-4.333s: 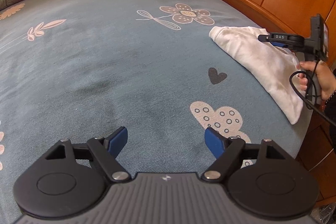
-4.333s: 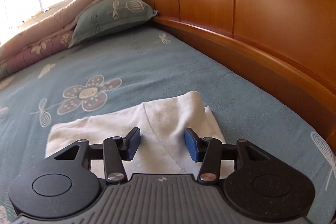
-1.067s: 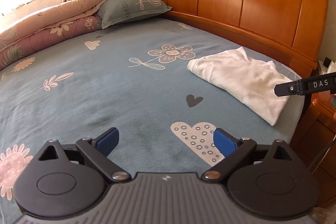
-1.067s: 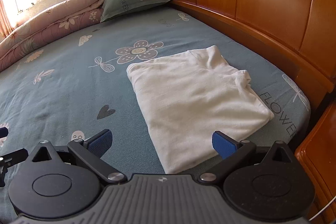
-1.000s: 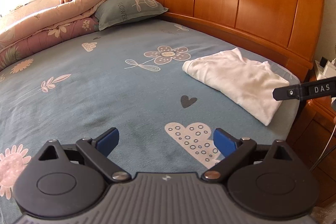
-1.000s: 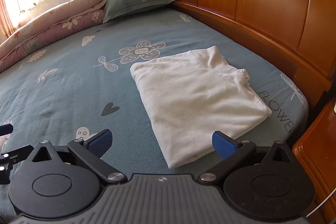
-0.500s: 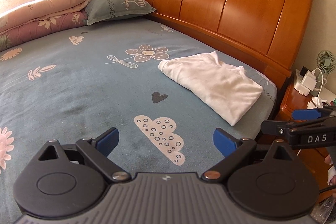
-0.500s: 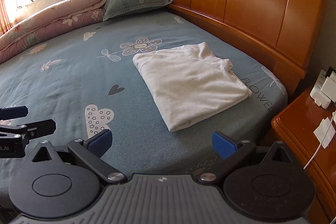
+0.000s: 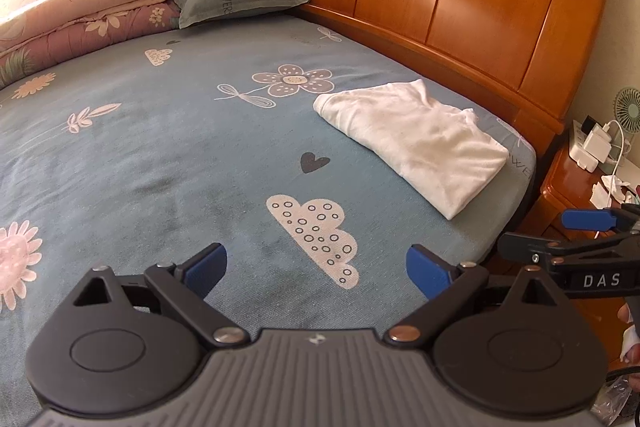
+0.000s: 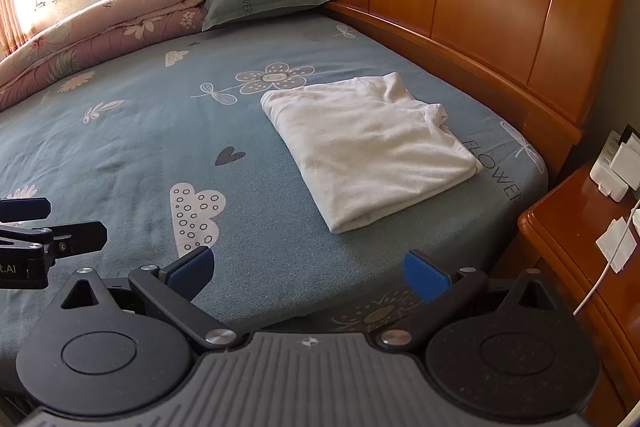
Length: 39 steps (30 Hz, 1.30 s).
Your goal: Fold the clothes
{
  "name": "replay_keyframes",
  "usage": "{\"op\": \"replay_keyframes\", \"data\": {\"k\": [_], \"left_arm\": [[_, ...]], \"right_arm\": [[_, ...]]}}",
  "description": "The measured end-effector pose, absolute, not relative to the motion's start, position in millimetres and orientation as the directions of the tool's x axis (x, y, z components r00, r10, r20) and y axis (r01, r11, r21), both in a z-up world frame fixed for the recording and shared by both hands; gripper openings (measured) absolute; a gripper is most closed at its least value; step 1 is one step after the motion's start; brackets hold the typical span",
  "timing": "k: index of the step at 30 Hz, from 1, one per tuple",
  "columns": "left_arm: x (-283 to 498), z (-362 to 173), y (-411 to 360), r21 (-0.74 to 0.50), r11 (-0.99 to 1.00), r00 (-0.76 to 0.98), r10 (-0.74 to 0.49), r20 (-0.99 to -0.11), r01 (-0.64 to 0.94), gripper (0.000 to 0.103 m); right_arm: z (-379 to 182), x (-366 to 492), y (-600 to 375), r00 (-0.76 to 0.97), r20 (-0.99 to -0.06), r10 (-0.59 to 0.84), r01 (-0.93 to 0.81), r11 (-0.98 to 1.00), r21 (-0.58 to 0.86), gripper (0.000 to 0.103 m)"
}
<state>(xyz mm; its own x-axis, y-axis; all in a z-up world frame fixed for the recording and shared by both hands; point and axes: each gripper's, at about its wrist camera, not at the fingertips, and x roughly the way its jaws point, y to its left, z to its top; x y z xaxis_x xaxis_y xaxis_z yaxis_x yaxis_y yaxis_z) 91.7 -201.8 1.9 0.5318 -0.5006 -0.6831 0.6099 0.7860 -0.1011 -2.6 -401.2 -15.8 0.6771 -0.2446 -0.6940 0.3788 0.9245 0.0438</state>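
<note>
Hovering level, left gripper (image 9: 316,269), right gripper (image 10: 308,273), both empty, spread.

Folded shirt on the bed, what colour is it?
The folded shirt is plain white, clearest in the right wrist view.

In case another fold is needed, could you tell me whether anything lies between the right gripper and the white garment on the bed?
Nothing visible does. Only bare bedsheet separates the open right gripper from the folded white garment; the left gripper sits off to the side.
</note>
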Motion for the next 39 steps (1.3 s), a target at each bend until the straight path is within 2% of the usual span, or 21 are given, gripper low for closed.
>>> {"op": "replay_keyframes", "data": {"k": [39], "left_arm": [[85.6, 7.7, -210.6, -0.038, 0.785, 0.538, -0.459, -0.707, 0.619, 0.096]], "right_arm": [[-22.7, 4.3, -404.9, 0.664, -0.712, -0.23, 0.373, 0.926, 0.049, 0.103]]}}
